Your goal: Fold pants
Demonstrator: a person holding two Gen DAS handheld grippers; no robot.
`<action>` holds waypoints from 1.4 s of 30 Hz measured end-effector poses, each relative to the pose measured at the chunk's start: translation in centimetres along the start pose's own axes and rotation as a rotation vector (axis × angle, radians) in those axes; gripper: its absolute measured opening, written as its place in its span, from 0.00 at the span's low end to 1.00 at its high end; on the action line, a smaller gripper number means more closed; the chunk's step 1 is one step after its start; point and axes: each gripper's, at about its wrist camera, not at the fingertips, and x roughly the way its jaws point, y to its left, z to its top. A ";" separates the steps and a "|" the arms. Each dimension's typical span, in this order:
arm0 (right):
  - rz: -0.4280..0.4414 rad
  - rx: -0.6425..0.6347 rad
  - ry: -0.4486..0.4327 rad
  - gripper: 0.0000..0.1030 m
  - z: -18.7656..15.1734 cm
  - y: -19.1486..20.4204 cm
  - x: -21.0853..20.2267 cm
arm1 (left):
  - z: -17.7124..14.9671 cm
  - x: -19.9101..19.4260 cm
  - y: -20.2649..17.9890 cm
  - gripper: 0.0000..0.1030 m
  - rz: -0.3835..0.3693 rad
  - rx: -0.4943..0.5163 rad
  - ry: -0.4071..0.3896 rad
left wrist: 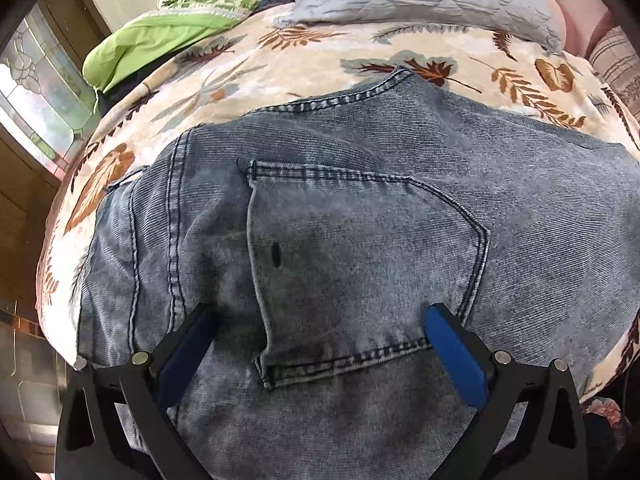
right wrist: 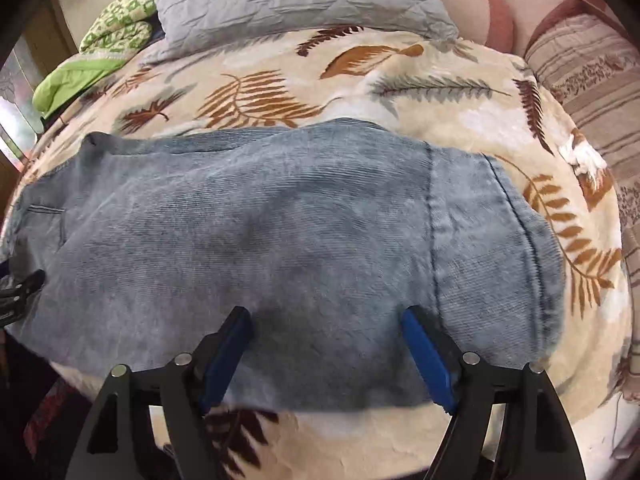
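While the jeans point(right wrist: 256, 232) lie flat on the leaf-print blanket point(right wrist: 280, 92) that covers the bed, their long axis runs side to side across the right wrist view, with the back pocket point(left wrist: 360, 264) and waist end toward the left and the stitched hem end point(right wrist: 520, 240) toward the right. Seen from the left wrist, that pocket faces up, its opening edge turned to the left of the picture and its pointed bottom to the right, and a seamed edge of the denim lies along the far side. Bare blanket shows beyond the far edge of the denim, past the hem end on the right, and as a strip on the near side under the right gripper point(right wrist: 326, 320). Its blue-padded fingers stand apart above the cloth near the near edge, with no fold pinched between them. Over the pocket, the left gripper point(left wrist: 320, 316) has its fingers spread very wide, straddling the pocket's lower corner without clamping it. Farther off, a grey quilted pillow point(right wrist: 296, 0) bounds the far side, a green patterned quilt point(left wrist: 192, 4) is bunched at the far left, and a striped cushion point(right wrist: 584, 80) sits at the far right.
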 end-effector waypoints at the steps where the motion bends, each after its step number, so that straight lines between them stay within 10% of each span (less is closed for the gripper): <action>1: 0.033 0.033 -0.011 0.78 -0.1 -0.8 -0.6 | 0.0 -0.1 0.0 1.00 0.003 0.004 0.004; 9: 0.120 0.177 -0.129 0.77 2.7 -3.5 -2.6 | -0.7 -2.5 -3.2 1.00 -0.018 0.112 -0.044; 16: 0.098 0.144 -0.080 0.50 6.8 -1.9 2.0 | -0.5 -0.5 -3.6 1.00 0.032 0.141 -0.003; 31: 0.003 0.142 -0.062 0.50 8.9 -0.5 3.2 | 1.2 0.9 -2.9 1.00 -0.018 0.081 -0.022; 42: 0.197 -0.039 0.009 0.50 9.5 11.2 5.1 | -1.1 -2.3 -1.3 1.00 0.001 0.056 -0.092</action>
